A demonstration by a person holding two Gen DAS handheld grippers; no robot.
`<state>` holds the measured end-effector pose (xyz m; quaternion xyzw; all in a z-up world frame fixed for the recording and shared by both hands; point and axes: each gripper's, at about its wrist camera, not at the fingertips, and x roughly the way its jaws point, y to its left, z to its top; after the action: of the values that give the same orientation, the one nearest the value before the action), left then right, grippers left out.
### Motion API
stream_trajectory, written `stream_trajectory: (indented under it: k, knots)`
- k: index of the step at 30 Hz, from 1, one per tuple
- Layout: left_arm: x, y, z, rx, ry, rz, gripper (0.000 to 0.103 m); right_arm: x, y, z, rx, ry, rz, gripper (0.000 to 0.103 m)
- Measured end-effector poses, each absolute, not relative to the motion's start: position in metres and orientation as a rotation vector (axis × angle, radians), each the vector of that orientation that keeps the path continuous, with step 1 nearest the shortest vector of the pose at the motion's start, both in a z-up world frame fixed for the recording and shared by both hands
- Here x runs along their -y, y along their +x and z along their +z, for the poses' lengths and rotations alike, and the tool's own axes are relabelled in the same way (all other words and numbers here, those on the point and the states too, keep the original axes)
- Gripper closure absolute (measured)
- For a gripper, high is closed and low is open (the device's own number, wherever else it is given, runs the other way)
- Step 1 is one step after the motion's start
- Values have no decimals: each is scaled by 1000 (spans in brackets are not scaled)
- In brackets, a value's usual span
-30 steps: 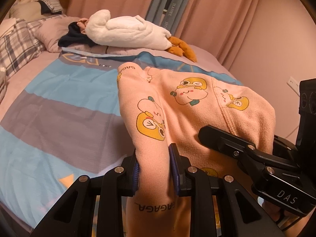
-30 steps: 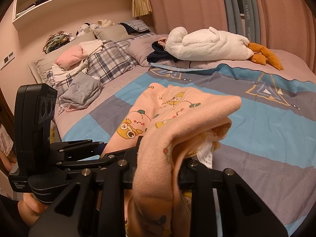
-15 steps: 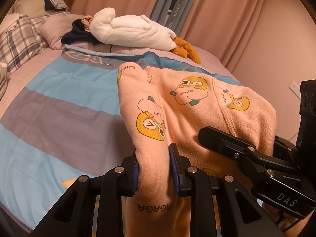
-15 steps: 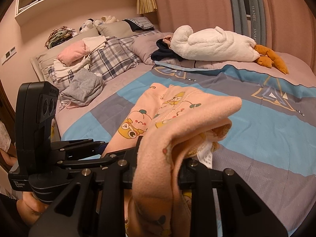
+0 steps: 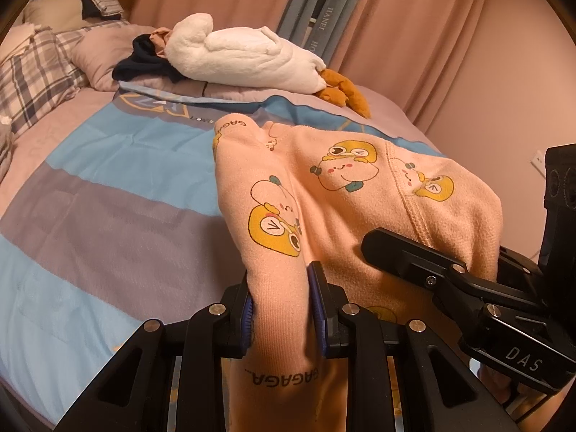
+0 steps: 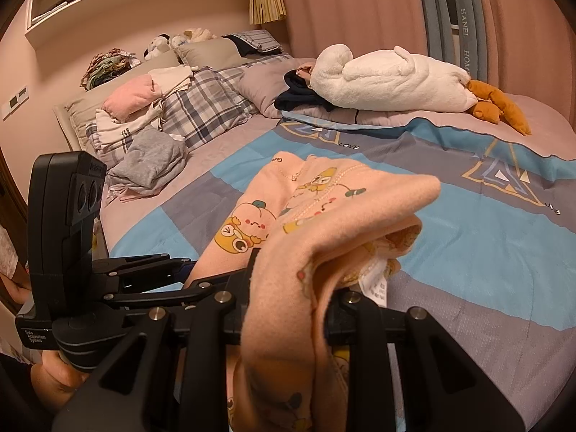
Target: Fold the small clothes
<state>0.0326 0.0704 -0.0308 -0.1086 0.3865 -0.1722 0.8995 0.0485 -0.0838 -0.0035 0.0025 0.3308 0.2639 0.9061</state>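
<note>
Evidently held up over the striped bed cover [image 5: 108, 223], well short of the plush goose [image 5: 252, 61]: peach cartoon-print pants [image 5: 360, 194], one edge clenched in left tongs [image 5: 282, 309], another bunched in right tongs [image 6: 288, 309]. Lifted by two edges, probably to hang straight before folding.

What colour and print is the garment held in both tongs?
Peach-pink garment with yellow-and-white cartoon characters; clearest in the left wrist view.

We see peach garment [image 5: 360, 194] with yellow cartoon prints and "GAGAGA" lettering, bunched, draped forward toward striped bed [image 5: 108, 216]; white label [image 6: 376, 288] showing at fold.
</note>
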Motion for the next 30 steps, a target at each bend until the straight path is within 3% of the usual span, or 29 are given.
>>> stream_trajectory:
  k: [30]
  knots:
    - [-90, 76, -36, -763, -296, -388, 78, 92, 78, -22, -723, 104, 501, 77]
